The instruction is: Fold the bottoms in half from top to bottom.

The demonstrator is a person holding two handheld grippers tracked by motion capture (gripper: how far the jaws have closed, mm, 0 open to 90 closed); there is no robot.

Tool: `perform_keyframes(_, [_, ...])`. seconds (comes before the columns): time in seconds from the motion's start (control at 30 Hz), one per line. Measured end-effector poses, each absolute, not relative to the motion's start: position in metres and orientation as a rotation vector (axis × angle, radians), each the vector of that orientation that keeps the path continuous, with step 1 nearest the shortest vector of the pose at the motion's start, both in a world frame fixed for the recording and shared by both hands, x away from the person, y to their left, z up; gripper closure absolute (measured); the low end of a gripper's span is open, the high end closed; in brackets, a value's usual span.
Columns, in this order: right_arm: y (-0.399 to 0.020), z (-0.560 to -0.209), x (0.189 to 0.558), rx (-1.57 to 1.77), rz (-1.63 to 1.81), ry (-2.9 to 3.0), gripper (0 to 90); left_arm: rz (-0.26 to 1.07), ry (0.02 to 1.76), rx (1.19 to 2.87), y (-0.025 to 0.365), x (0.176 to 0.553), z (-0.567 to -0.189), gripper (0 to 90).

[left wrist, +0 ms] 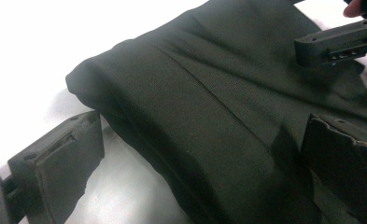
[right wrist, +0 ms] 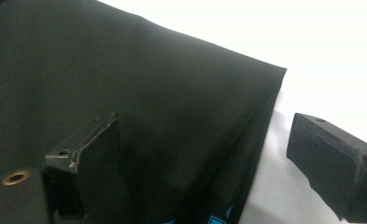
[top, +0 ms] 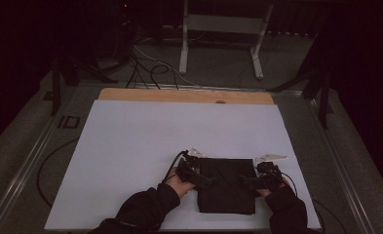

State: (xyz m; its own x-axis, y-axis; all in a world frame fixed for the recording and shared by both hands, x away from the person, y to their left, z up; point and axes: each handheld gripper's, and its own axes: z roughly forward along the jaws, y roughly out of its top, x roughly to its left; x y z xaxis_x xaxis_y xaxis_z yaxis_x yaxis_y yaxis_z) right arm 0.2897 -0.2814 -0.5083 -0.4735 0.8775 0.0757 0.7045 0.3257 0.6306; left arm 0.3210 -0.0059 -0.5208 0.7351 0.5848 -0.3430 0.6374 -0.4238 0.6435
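A: What is hard to make out here?

B: The room beyond the surface point(top: 130, 141) is nearly black in the high view; a pale frame point(top: 223, 29) and some cables point(top: 145, 63) on the floor are about all that comes through. The folded black cloth point(top: 227, 185) reads as one dark block there, with its folds lost. The person's sleeves are cut off at the bottom edge.

A: And close up?

B: In the left gripper view the folds show, and one rounded corner point(left wrist: 83, 77) of the cloth. In the right gripper view a bit of blue print point(right wrist: 216, 219) peeks from the cloth's lower edge, too cut off to read.

A: Where does the cloth lie?

B: Flat on the white surface, near the person's edge, right of centre, between the two tools.

A: The left hand-held gripper point(top: 199, 178)?

B: At the cloth's left edge, jaws spread: one over the bare surface, the other over the cloth. Whether it touches, I cannot tell.

A: The right hand-held gripper point(top: 250, 183)?

B: At the right edge, also spread, straddling that edge the same way. Neither pinches anything.
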Motion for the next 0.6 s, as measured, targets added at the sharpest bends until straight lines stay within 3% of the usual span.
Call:
perform_keyframes(0.4, [-0.2776, -0.5145, 0.2903, 1.444, 0.83, 2.347, 10.9, -0.038, 0.957, 2.163, -0.0077, 0.3174, -0.5173, 20.6])
perform_keyframes(0.53, [-0.2776, -0.5119, 0.2885, 1.443, 0.828, 2.362, 21.0, -0.05, 0.963, 2.148, -0.0086, 0.316, -0.5176, 32.2])
perform_keyframes(0.6, [-0.2776, -0.5099, 0.287, 1.423, 0.844, 2.386, 31.3, -0.061, 0.969, 2.144, -0.0093, 0.3165, -0.5174, 35.4])
